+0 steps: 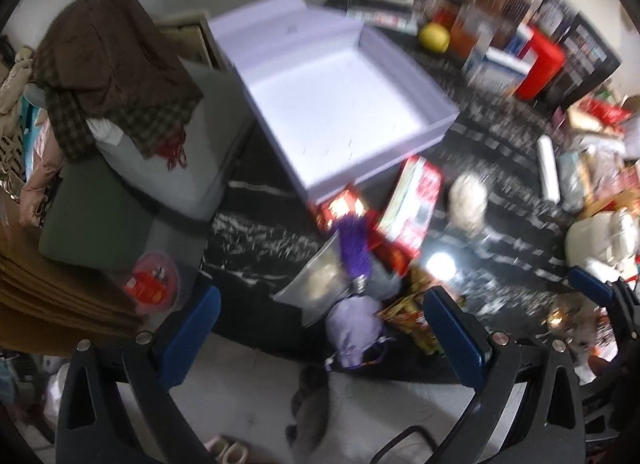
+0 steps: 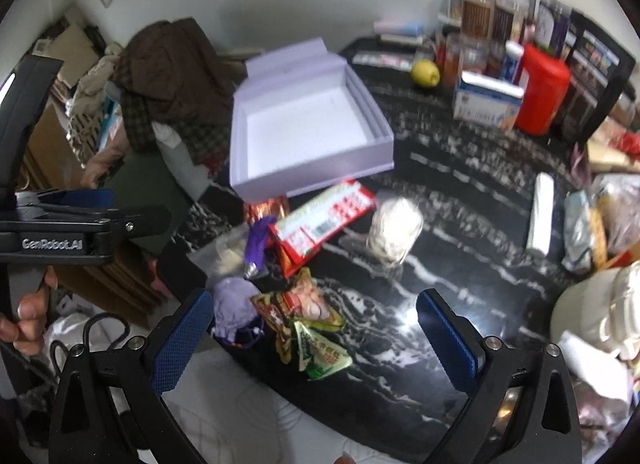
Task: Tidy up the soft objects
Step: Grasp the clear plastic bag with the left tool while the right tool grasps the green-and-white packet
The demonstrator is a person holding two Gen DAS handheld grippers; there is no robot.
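The left gripper [image 1: 320, 328], its 2 blue-padded fingers spread wide and holding nothing, hangs above the near edge of a black marble-patterned table [image 1: 256, 236]. The right gripper [image 2: 312, 328] is likewise spread apart and empty. Between them, at the table's near edge, lies a lavender drawstring pouch [image 2: 232, 306], touching a heap of snack packets [image 2: 316, 336]. A purple tassel [image 1: 352, 252] lies just beyond the pouch, beside a red-and-white carton [image 2: 324, 219]. An open white box [image 1: 340, 103] sits farther back, empty. Both views are motion-blurred.
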